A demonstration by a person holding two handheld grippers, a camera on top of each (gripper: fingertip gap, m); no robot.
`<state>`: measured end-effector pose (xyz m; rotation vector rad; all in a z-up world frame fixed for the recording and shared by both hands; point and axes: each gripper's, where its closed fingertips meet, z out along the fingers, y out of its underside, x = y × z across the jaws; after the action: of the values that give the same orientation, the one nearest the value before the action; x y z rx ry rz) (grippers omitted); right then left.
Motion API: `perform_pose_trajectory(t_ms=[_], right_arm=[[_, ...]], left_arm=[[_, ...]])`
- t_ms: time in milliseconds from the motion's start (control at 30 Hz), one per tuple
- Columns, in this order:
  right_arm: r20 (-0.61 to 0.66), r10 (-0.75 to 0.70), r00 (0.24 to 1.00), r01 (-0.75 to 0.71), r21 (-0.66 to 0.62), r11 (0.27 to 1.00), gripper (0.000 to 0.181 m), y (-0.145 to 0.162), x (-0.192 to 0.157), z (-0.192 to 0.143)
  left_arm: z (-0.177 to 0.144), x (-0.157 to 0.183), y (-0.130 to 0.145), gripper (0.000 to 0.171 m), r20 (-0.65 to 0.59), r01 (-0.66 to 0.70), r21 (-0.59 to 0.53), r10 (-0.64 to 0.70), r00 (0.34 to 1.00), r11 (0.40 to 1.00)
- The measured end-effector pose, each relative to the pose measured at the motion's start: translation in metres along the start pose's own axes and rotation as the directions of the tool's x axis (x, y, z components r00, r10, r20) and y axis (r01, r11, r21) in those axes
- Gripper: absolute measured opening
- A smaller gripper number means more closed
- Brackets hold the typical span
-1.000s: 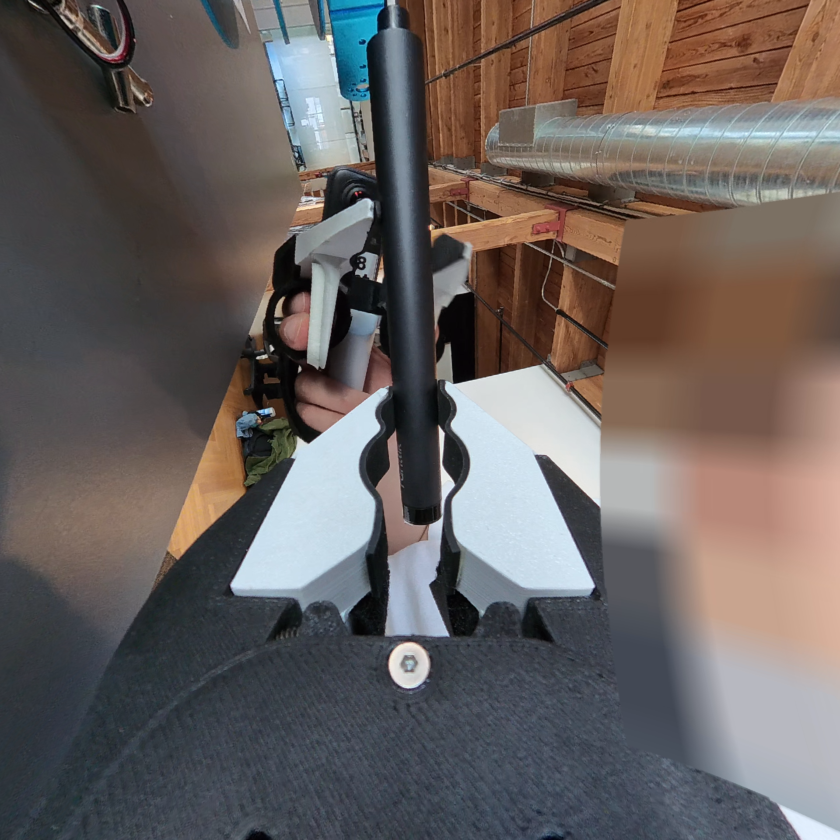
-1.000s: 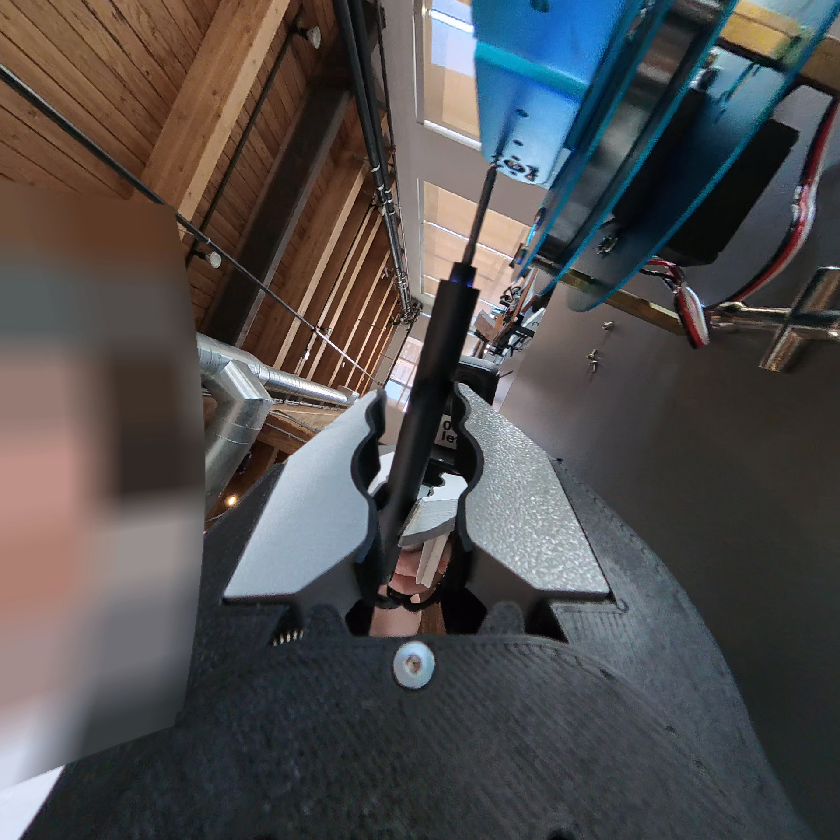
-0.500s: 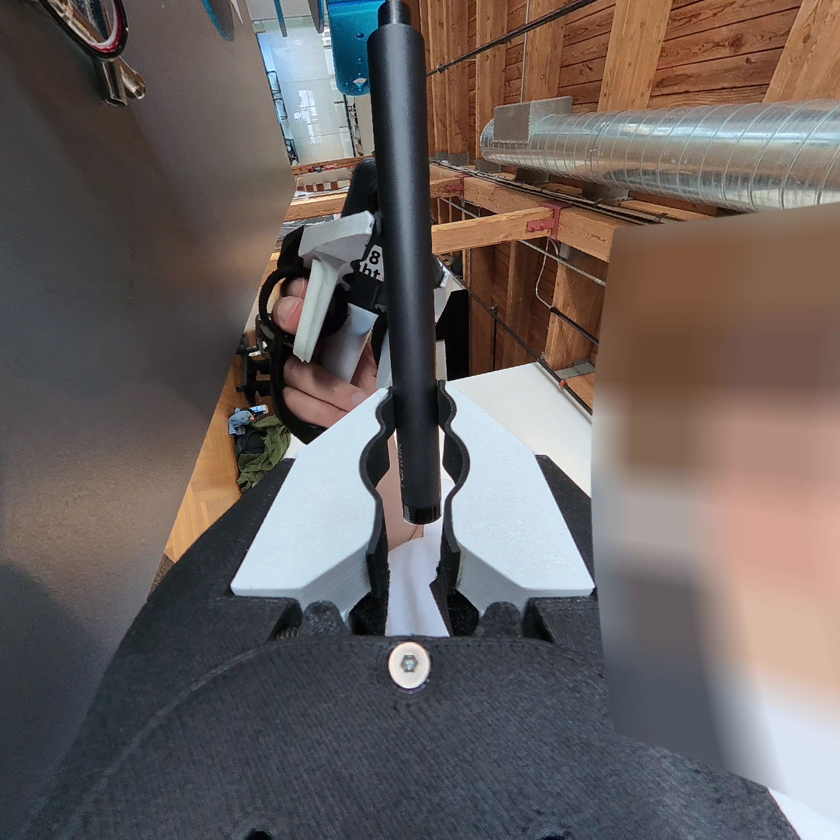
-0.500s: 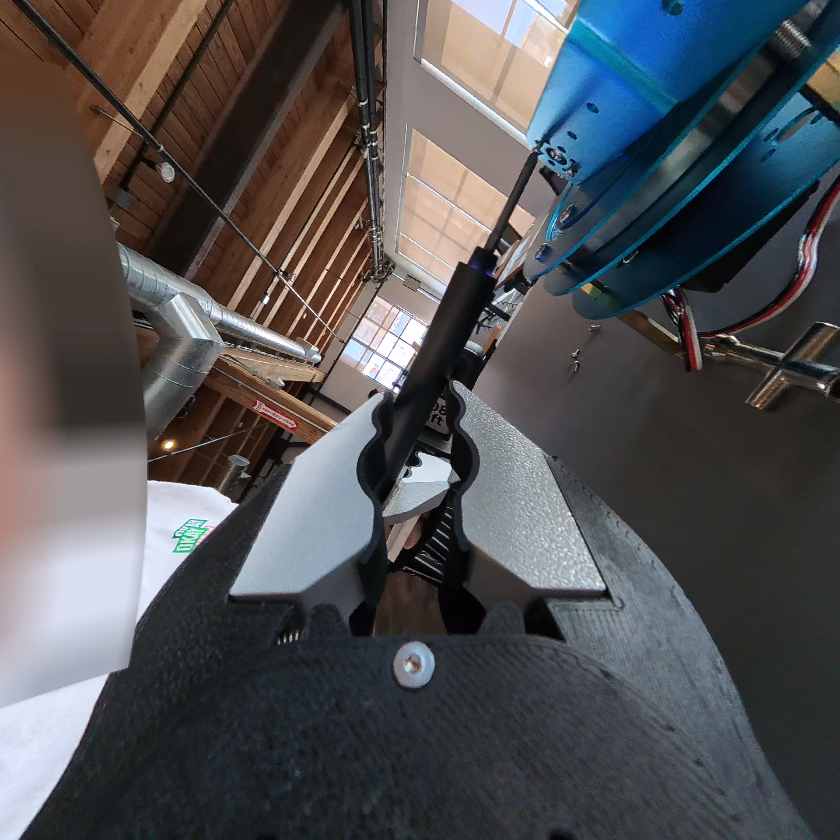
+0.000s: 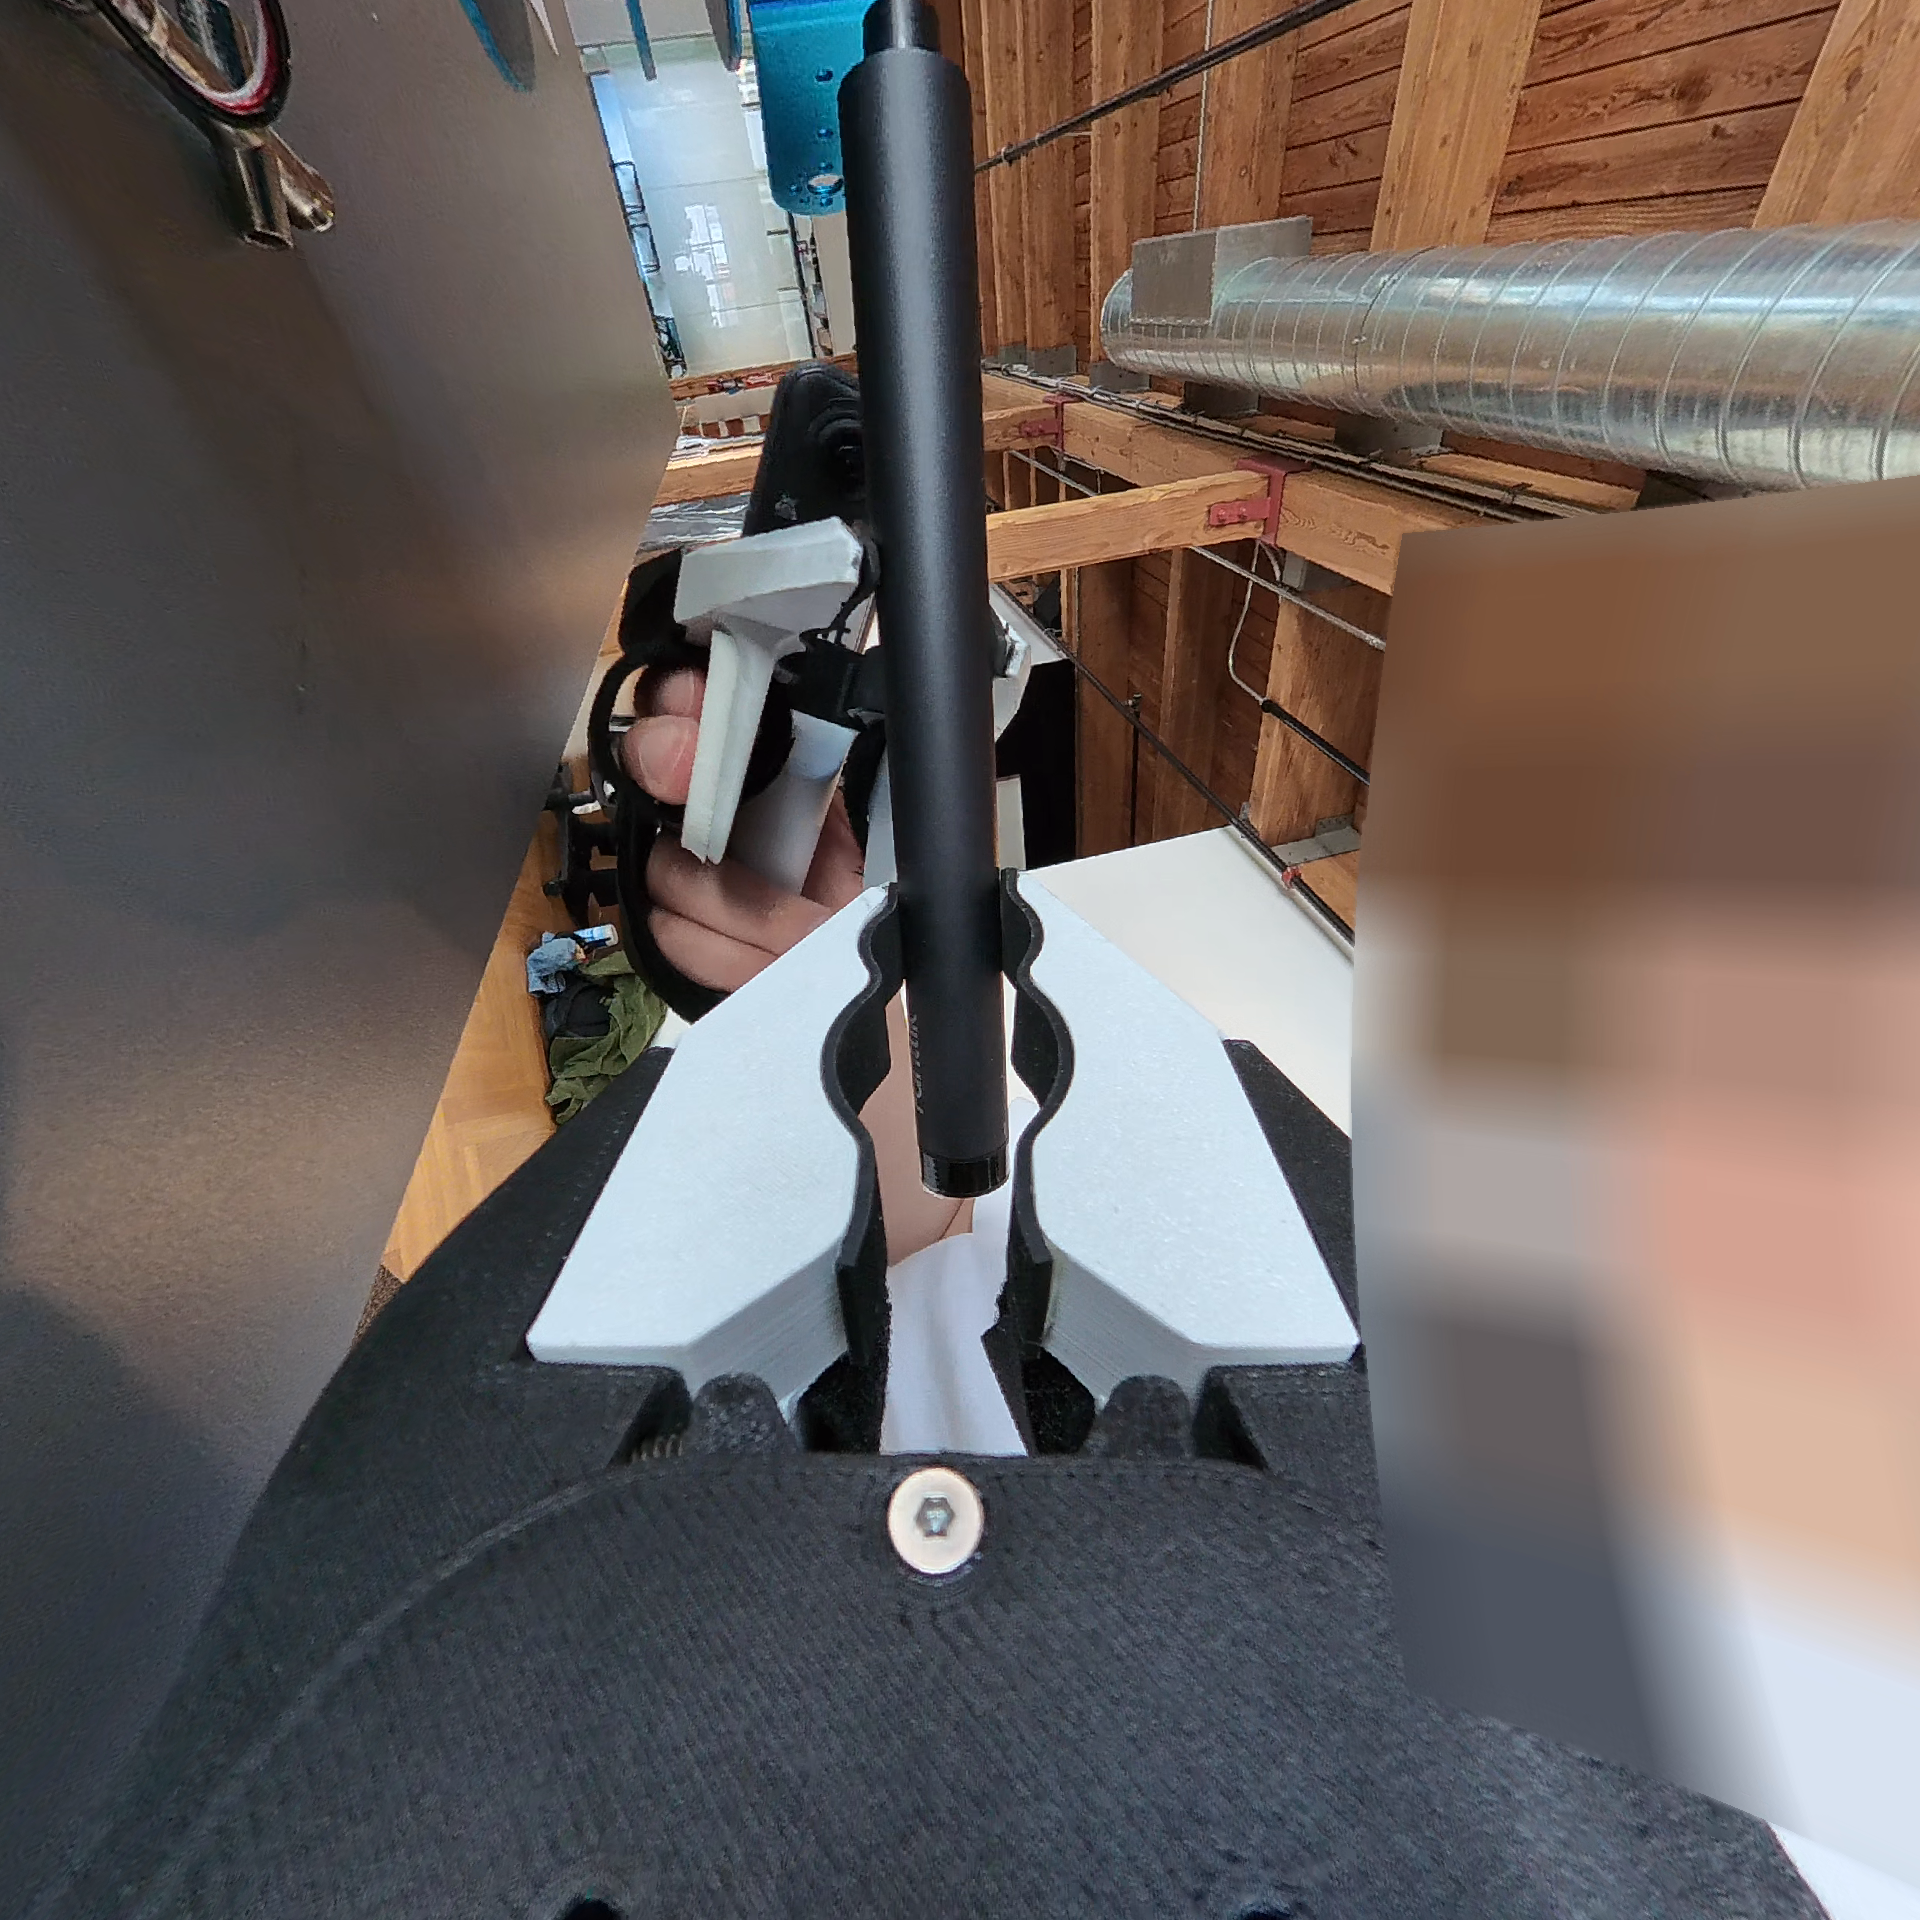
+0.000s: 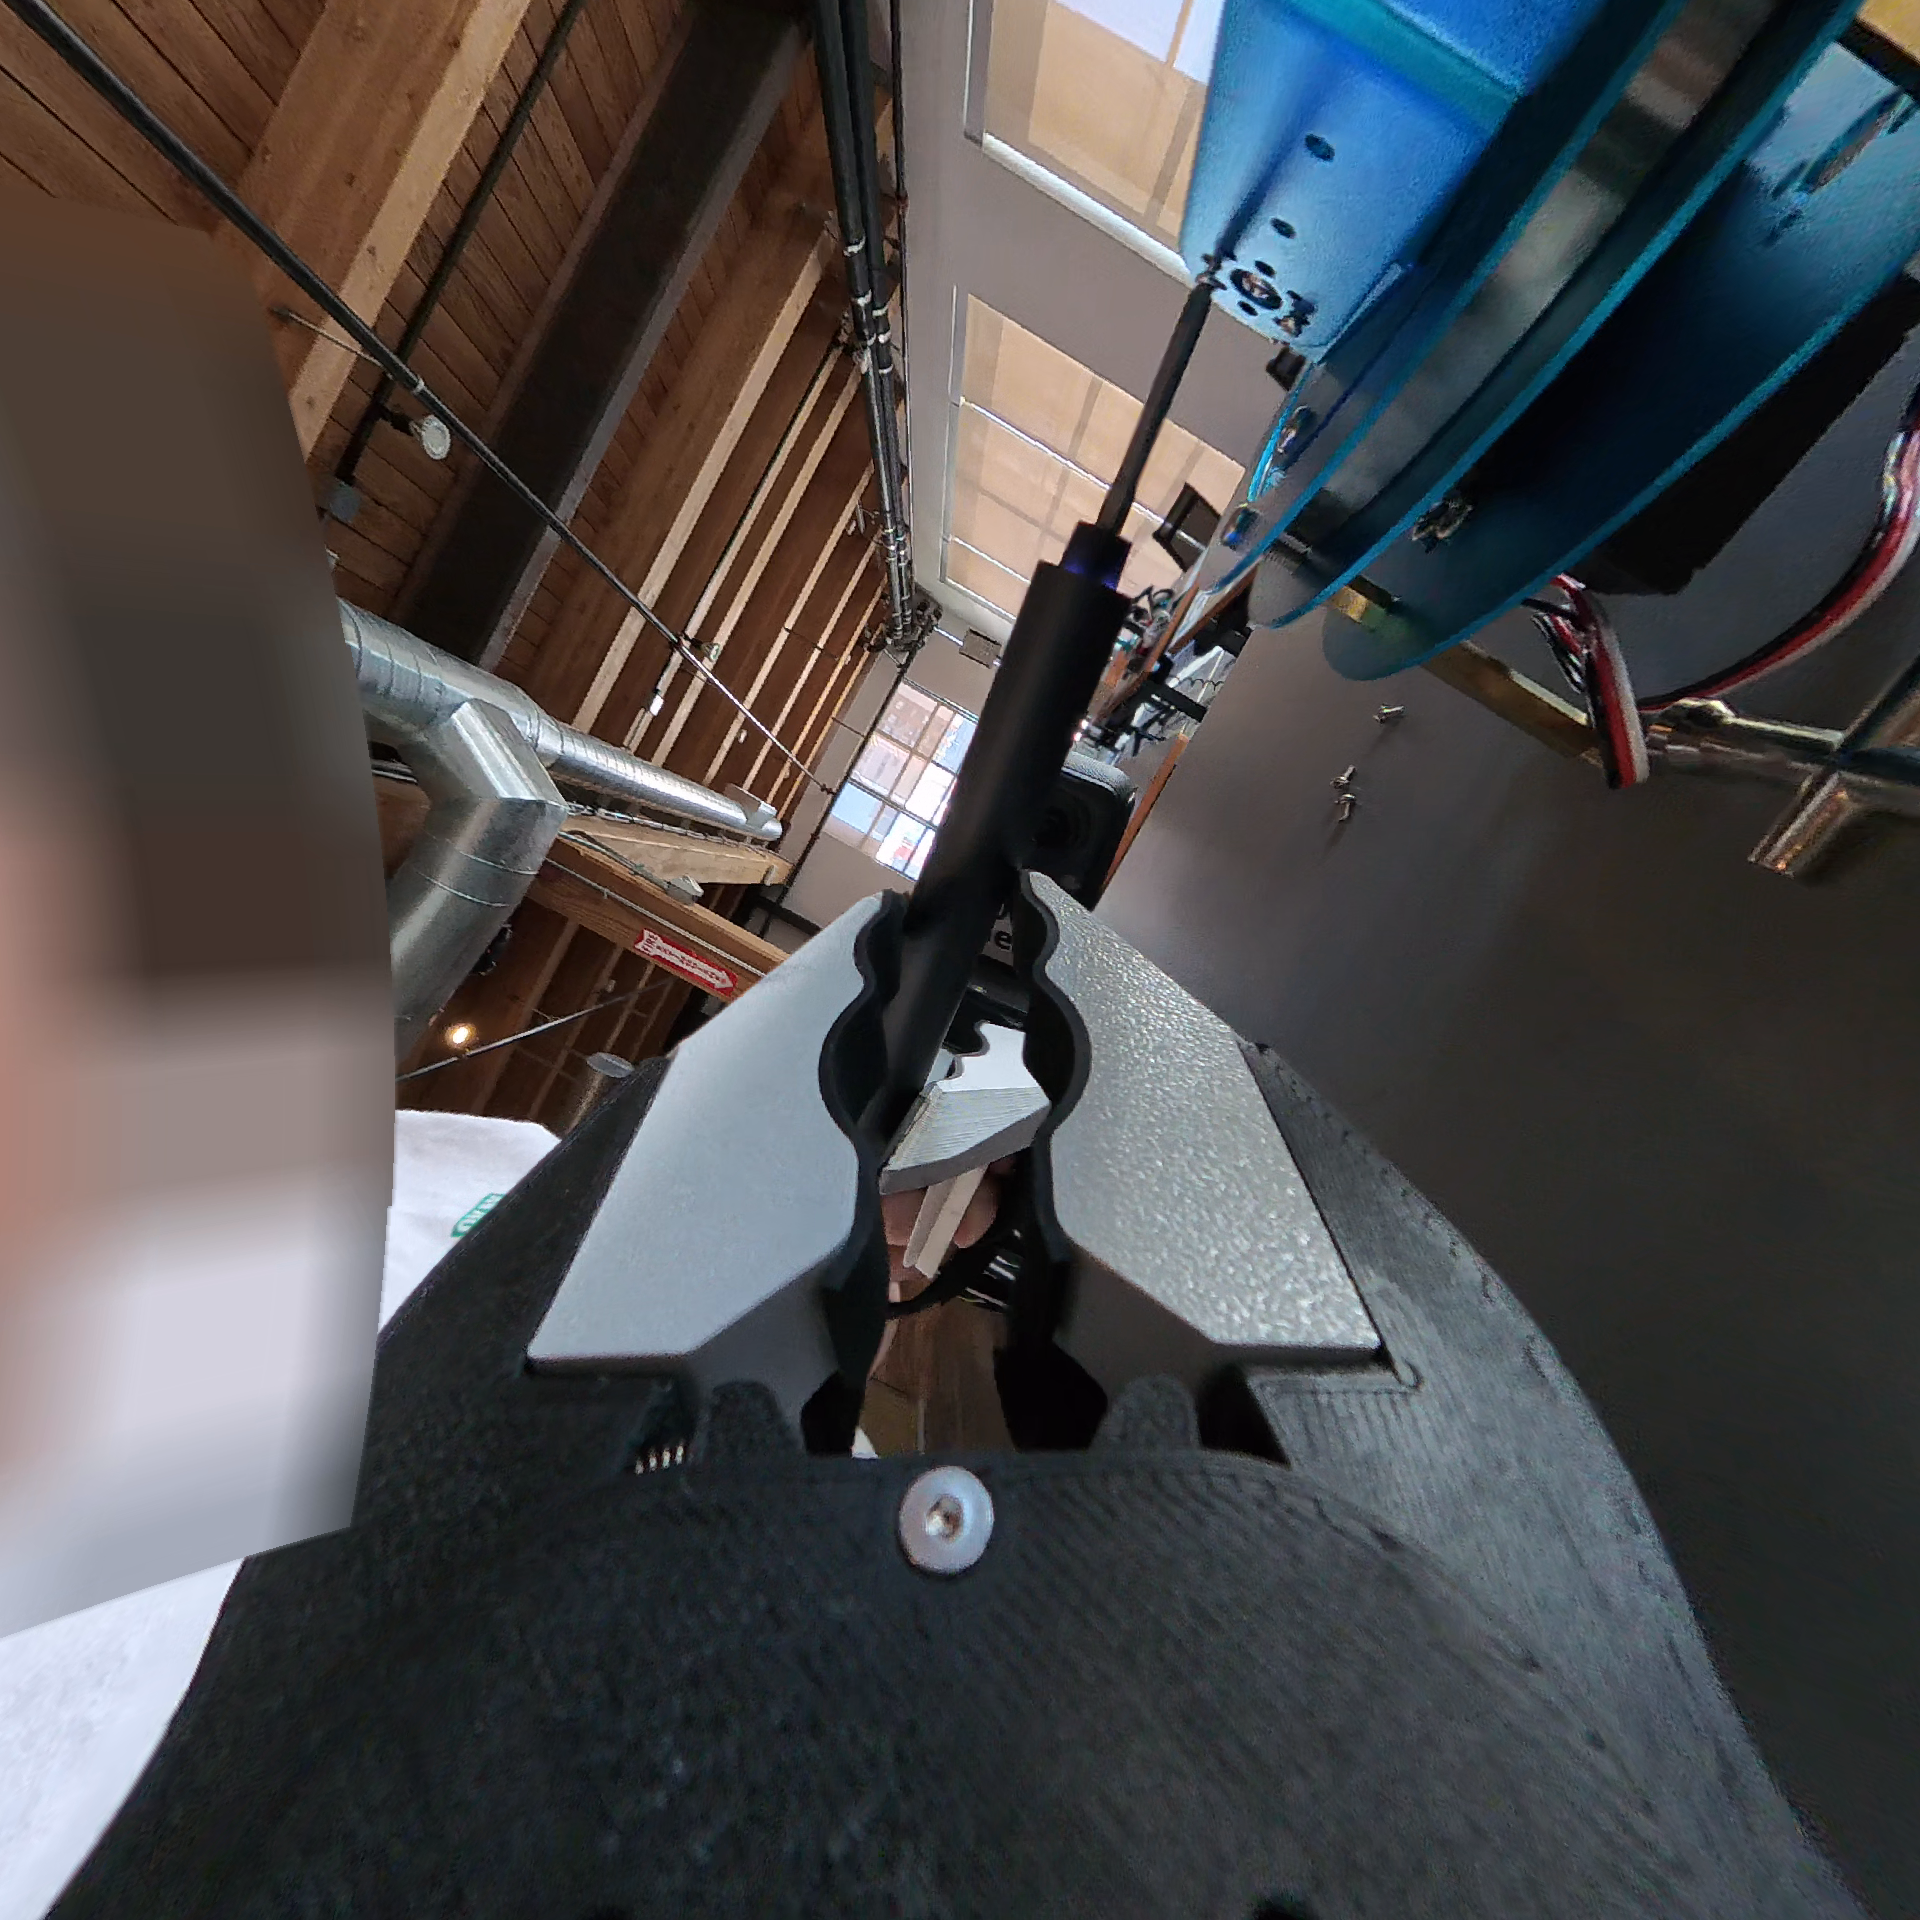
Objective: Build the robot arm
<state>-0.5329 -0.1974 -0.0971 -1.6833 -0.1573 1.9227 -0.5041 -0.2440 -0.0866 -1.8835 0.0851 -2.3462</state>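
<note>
Screwdriver handle (image 5: 925, 582), a black cylinder, stands clamped between the left gripper (image 5: 940, 914) fingers, nearly closed on it. In the right wrist view, the right gripper (image 6: 961, 925) pinches the same tool lower down; its bit (image 6: 1158, 405) touches the blue plate assembly (image 6: 1455, 260) overhead.

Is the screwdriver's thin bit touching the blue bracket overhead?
Touching: right wrist view shows the bit of the black screwdriver ending at the blue bracket, no gap.
</note>
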Motion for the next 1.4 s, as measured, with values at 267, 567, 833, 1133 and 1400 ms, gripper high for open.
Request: perform_pose_trajectory(t_ms=[267,567,833,1133,1400], right_arm=[[-0.003,0.004,1.000,-0.004,0.011,1.000,0.019,-0.006,-0.001,0.001],[0.013,0.009,1.000,-0.009,0.014,1.000,0.019,-0.015,-0.003,0.001],[0.004,0.005,1.000,-0.006,0.019,1.000,0.019,-0.017,-0.003,0.001],[0.006,0.015,1.000,-0.015,0.023,1.000,0.018,-0.018,-0.003,0.000],[0.012,0.012,1.000,-0.013,0.026,1.000,0.018,-0.020,-0.003,0.000]], left_arm=[[0.001,0.001,0.000,0.016,-0.004,-0.001,-0.003,0.001,1.000,1.000],[0.001,0.001,0.000,0.016,-0.002,0.000,0.000,0.000,1.000,1.000],[0.002,0.001,0.000,0.016,-0.001,-0.001,-0.003,0.001,1.000,1.000],[0.004,0.000,0.000,0.016,-0.002,0.001,-0.009,-0.001,1.000,1.000],[0.004,0.000,0.000,0.016,-0.005,-0.001,-0.009,0.001,1.000,1.000]])
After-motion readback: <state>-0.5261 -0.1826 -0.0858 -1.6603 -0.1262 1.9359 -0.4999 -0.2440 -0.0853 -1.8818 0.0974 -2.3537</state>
